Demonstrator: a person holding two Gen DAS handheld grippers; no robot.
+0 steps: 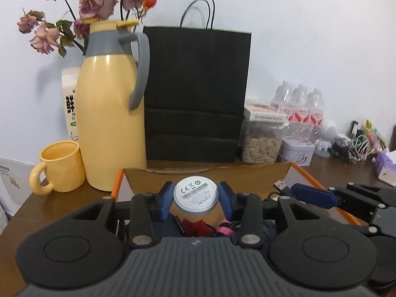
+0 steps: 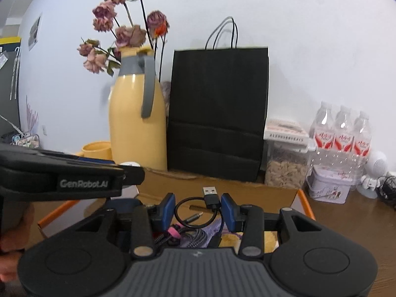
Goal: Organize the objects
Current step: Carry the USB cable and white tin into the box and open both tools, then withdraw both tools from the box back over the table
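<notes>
**Puck in my left claw, cable in my right, box below**

My left claw (image 1: 195, 196) is closed on a round white puck (image 1: 195, 194), label side facing me. My right claw (image 2: 198, 210) pinches a short black USB cable (image 2: 210, 196), plug pointing away, its loop hanging toward me. Both hover over the open cardboard box (image 2: 222, 185) on the table (image 2: 346, 217); inside lie braided cables (image 2: 188, 236) and fabric scraps. I judge straight down is the next move.

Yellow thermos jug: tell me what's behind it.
Behind the yellow thermos jug stand dried pink roses and a white printed carton, against the wall. The jug covers the stems' lower ends and most of the carton, so any vase stays hidden.
</notes>
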